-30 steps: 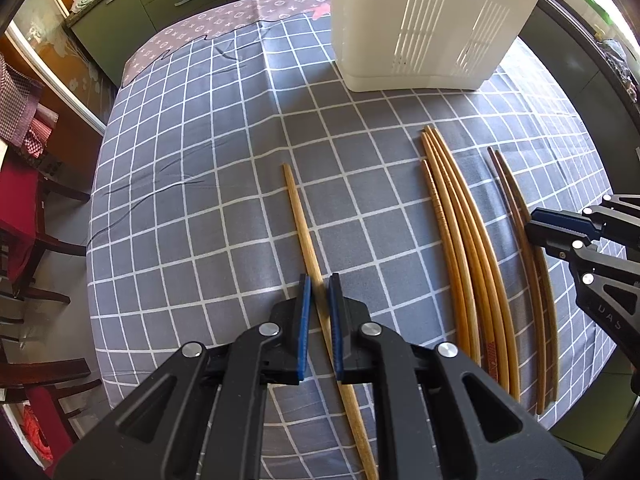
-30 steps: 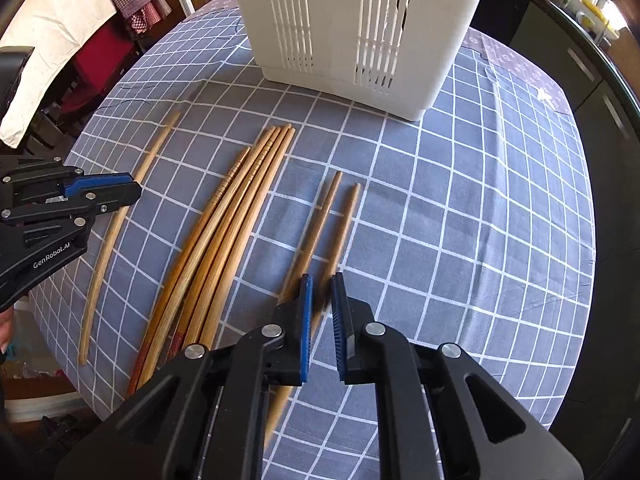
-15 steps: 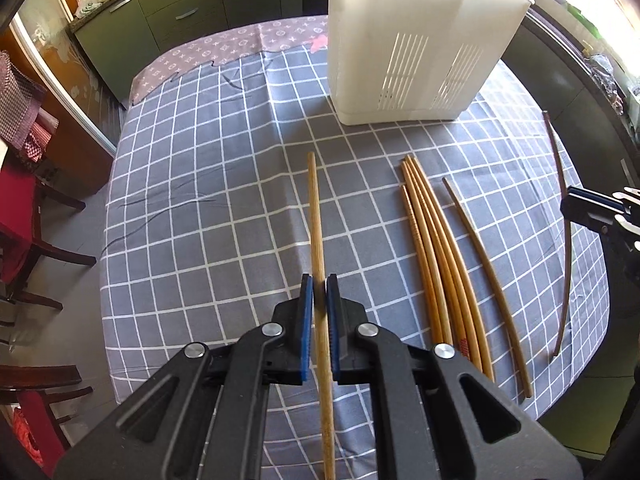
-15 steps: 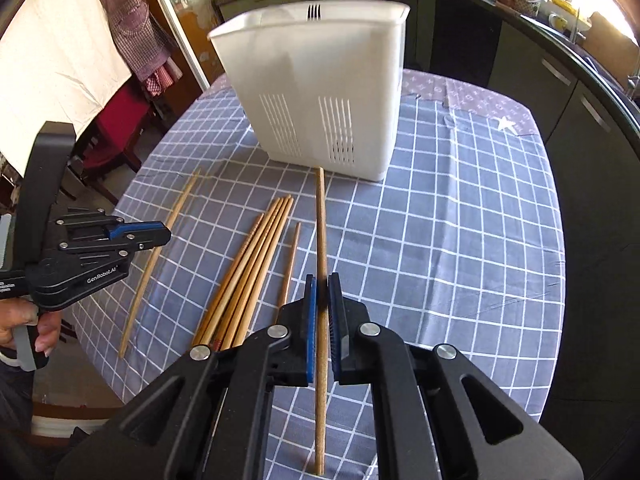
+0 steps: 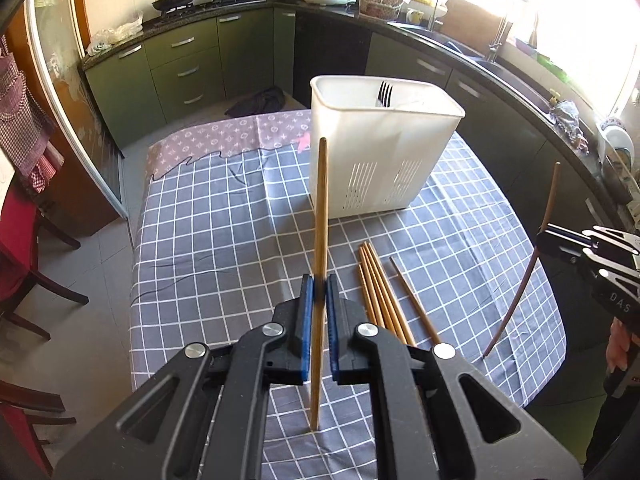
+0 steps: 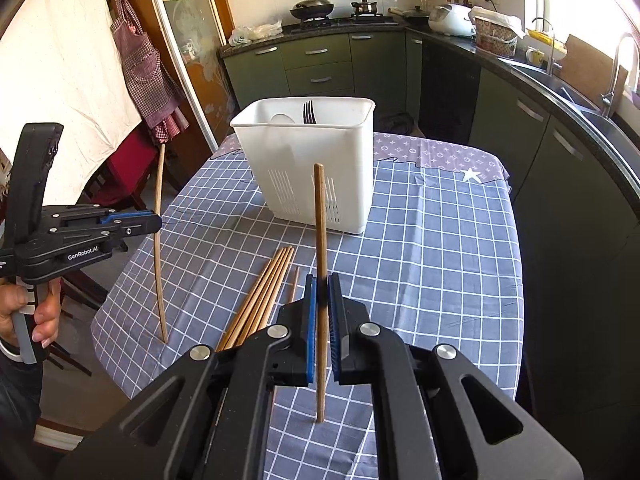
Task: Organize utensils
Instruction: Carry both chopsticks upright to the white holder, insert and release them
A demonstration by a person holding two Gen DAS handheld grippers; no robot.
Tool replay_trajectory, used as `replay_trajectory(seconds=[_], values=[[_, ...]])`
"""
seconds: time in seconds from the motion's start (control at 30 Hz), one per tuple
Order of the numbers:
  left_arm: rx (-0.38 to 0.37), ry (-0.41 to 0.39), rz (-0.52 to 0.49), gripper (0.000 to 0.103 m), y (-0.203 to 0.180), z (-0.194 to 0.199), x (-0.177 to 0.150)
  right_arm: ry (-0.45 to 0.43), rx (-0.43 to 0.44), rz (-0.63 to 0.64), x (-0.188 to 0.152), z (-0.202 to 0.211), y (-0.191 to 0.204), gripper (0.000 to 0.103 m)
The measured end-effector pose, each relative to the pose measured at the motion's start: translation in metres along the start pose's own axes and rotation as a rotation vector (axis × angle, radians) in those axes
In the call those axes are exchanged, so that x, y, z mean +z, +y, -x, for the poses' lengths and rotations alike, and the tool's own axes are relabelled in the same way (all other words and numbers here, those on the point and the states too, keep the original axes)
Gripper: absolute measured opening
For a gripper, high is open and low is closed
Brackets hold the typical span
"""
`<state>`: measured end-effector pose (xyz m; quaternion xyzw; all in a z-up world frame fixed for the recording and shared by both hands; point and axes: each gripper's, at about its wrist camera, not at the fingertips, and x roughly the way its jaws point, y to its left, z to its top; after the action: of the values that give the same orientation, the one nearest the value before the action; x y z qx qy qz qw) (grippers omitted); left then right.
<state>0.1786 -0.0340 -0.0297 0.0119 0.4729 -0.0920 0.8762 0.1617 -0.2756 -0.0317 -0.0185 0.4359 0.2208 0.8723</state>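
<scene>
A: What does your left tool (image 5: pixel 319 294) have?

B: Your left tool is clamped on a light wooden chopstick (image 5: pixel 320 240), the blue pads pinching it near its middle. It stands nearly upright, with its lower end hanging above the checked cloth (image 5: pixel 208 216).

A: And your right tool (image 6: pixel 322 294)?

B: It is closed the same way on a darker chopstick (image 6: pixel 320 240), also close to upright and clear of the surface (image 6: pixel 440 240). From the left view you see that stick thin and bowed at the frame's right side.

A: Where are the rest of the utensils?

B: A bundle of chopsticks (image 5: pixel 376 280) lies flat on the cloth between your two tools, with a single chopstick (image 5: pixel 414 300) just beside it. Beyond them stands the white slotted caddy (image 5: pixel 380 160) on the surface, with a fork (image 5: pixel 385 94) poking up inside. Your hand (image 6: pixel 36 312) grips the left tool's handle at the edge of the right view.
</scene>
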Motion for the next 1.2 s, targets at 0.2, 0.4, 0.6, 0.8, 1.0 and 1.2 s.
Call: replay_trajectory(seconds=[0.2,0.4,0.6,0.8,1.0,1.2], values=[[-0.019,-0.059,-0.009,0.007,-0.004,0.018,0.001,-0.02,0.0,0.003,-0.006,0.006,0.001,0.006],[-0.01,-0.075,-0.03,0.007,-0.008,0.024,-0.004,-0.032,-0.004,0.006,-0.011,0.01,0.001,0.006],[-0.012,-0.086,-0.047,0.007,-0.009,0.035,-0.013,-0.051,-0.005,0.015,-0.019,0.022,0.003,0.006],[-0.019,-0.092,-0.067,0.007,-0.015,0.046,-0.023,-0.064,-0.01,0.035,-0.027,0.032,0.009,0.006],[-0.017,-0.11,-0.078,0.007,-0.02,0.05,-0.019,-0.069,-0.007,0.031,-0.022,0.031,0.008,0.006],[-0.013,-0.11,-0.083,0.007,-0.021,0.049,-0.009,-0.091,0.013,0.034,-0.014,0.035,0.009,0.006]])
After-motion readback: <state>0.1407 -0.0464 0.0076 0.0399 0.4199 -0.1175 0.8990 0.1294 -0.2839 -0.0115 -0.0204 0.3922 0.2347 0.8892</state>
